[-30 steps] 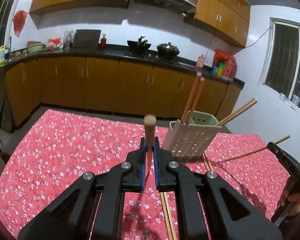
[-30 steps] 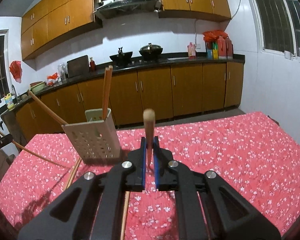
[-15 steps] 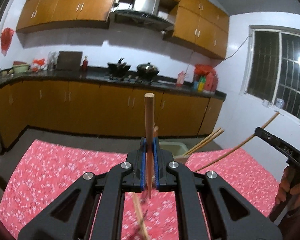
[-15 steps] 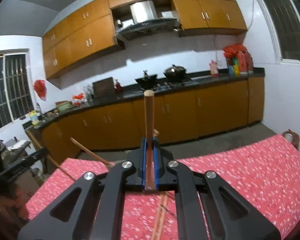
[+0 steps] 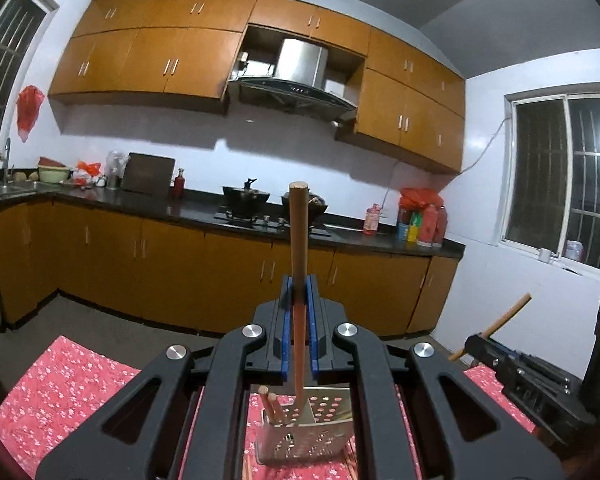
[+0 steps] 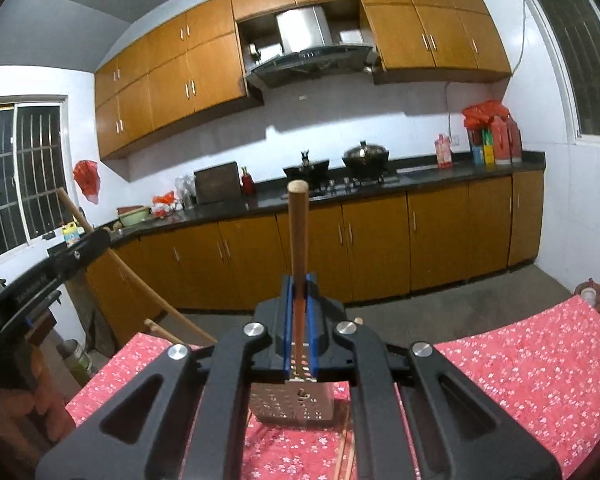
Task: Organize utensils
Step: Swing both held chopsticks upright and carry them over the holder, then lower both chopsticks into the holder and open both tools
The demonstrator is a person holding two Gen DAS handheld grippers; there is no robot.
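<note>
My left gripper (image 5: 299,284) is shut on a wooden chopstick (image 5: 299,236) that stands upright between the blue pads. Its lower end hangs at the mouth of the white perforated utensil holder (image 5: 316,440), which has two chopsticks (image 5: 269,400) in it. My right gripper (image 6: 299,282) is likewise shut on an upright chopstick (image 6: 298,236), with the holder (image 6: 296,404) directly beneath the jaws. Each gripper shows in the other's view, at the frame's edge: the right gripper (image 5: 480,350) and the left gripper (image 6: 56,268), both with a chopstick.
The table wears a red floral cloth (image 6: 520,364). Loose chopsticks (image 6: 346,444) lie on it near the holder. Beyond the table is a floor gap, then orange cabinets and a dark counter (image 5: 204,210) with pots and bottles. A hand (image 6: 16,404) shows at lower left.
Both grippers have risen and tipped upward with their chopsticks still clamped. The holder, formerly ahead of the jaws, now sits below them in both views.
</note>
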